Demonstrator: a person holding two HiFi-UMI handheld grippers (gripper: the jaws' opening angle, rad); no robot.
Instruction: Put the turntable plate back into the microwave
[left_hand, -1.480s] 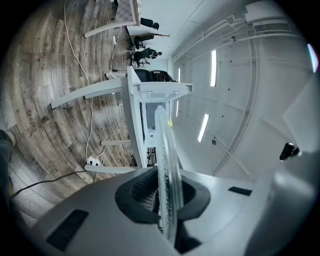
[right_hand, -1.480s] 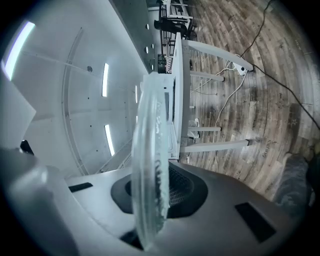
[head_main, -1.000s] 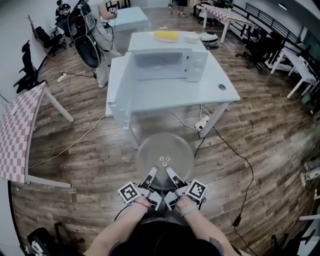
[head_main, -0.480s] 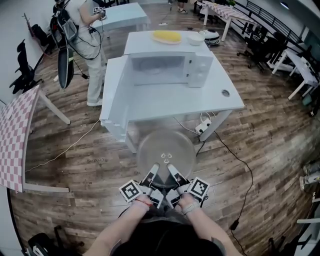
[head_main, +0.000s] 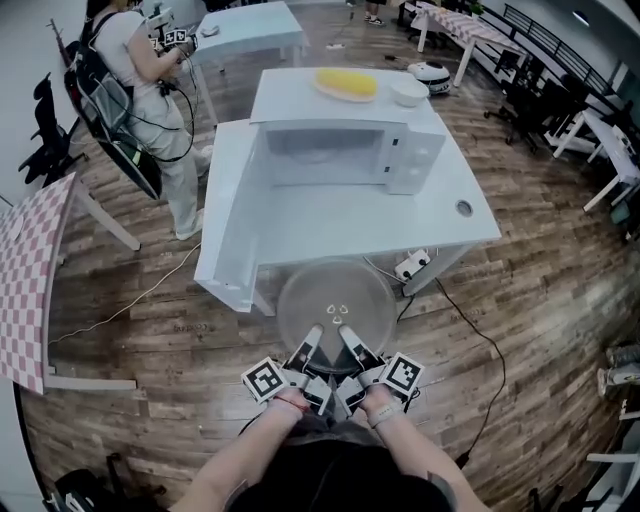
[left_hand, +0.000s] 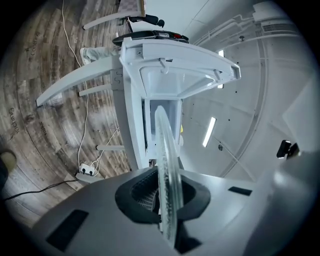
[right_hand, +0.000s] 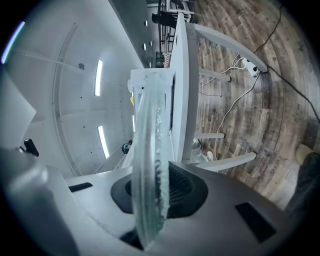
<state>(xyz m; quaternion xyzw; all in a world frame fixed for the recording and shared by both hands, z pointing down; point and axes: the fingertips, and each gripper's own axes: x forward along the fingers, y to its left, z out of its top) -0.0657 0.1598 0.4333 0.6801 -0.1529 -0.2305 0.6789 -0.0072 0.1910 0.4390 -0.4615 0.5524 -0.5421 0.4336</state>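
Note:
I hold a clear round glass turntable plate (head_main: 336, 305) flat in front of me, just short of the white table's near edge. My left gripper (head_main: 309, 343) is shut on its near rim, and my right gripper (head_main: 350, 342) is shut on the rim beside it. In each gripper view the plate (left_hand: 166, 170) (right_hand: 150, 170) runs edge-on between the jaws. The white microwave (head_main: 335, 150) stands on the table with its door (head_main: 417, 157) swung open to the right and its cavity facing me.
The white table (head_main: 340, 220) has a hole at its right corner. A yellow object (head_main: 347, 84) and a white bowl (head_main: 408, 92) lie behind the microwave. A person (head_main: 135, 90) stands at the far left. A power strip (head_main: 412, 266) and cables lie on the wooden floor.
I have moved closer to the table with the plate held in both grippers; the microwave now looks nearer. The person at the left has walked further back and left.

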